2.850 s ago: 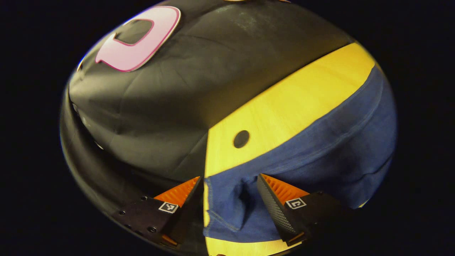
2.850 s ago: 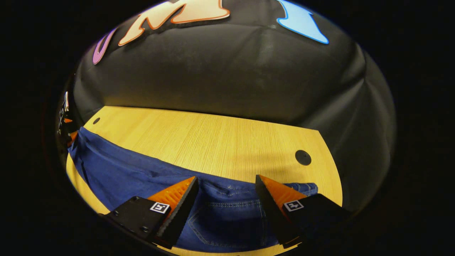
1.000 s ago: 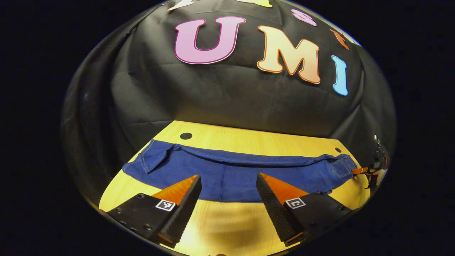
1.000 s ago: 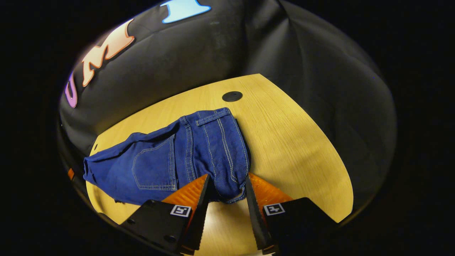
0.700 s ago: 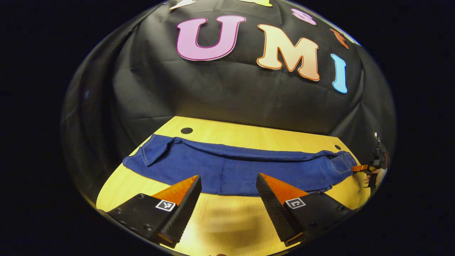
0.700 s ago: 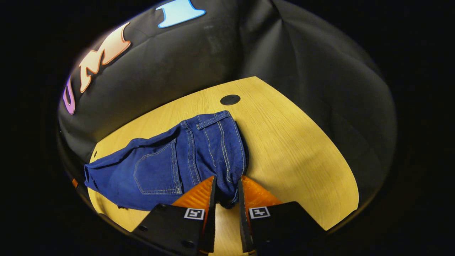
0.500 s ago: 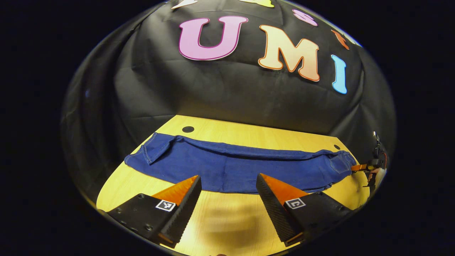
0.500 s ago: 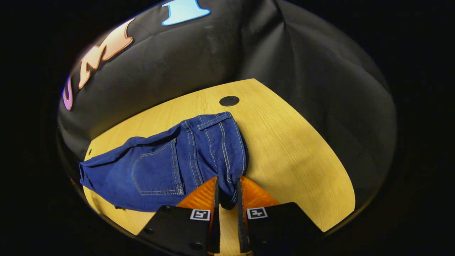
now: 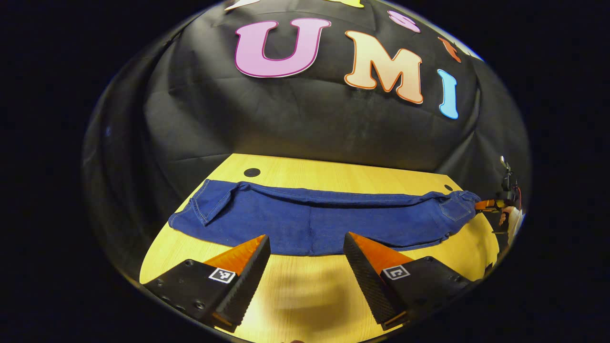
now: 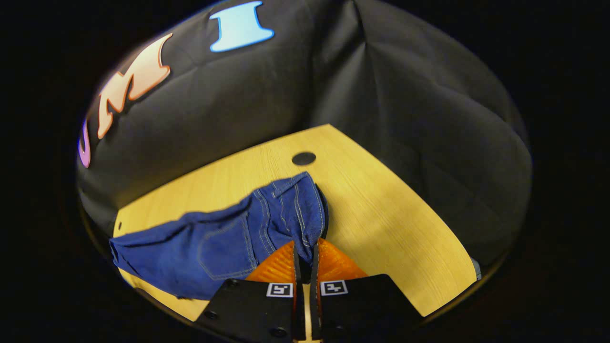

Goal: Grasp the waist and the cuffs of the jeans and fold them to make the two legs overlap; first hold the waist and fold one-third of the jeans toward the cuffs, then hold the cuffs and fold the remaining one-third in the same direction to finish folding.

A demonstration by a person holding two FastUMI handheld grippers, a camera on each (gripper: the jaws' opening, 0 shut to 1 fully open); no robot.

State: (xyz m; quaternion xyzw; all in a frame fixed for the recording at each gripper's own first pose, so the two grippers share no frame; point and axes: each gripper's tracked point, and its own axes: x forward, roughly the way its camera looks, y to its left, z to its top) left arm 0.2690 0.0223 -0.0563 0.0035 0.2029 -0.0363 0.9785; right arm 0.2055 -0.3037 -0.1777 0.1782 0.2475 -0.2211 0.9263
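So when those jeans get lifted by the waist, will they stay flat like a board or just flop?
Most likely flop. The jeans are soft denim, already rumpled and bunched where the right hand-held gripper pinches the waist. The long legs lying on the table would probably sag and drag behind. The cloth looks thick, so it is probably fairly heavy and unlikely to slip.

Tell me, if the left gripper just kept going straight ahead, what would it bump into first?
Probably the jeans. The left gripper hangs open over the table, aimed at the middle of the legs. If it passes above them, depth being unclear, the booth wall comes next.
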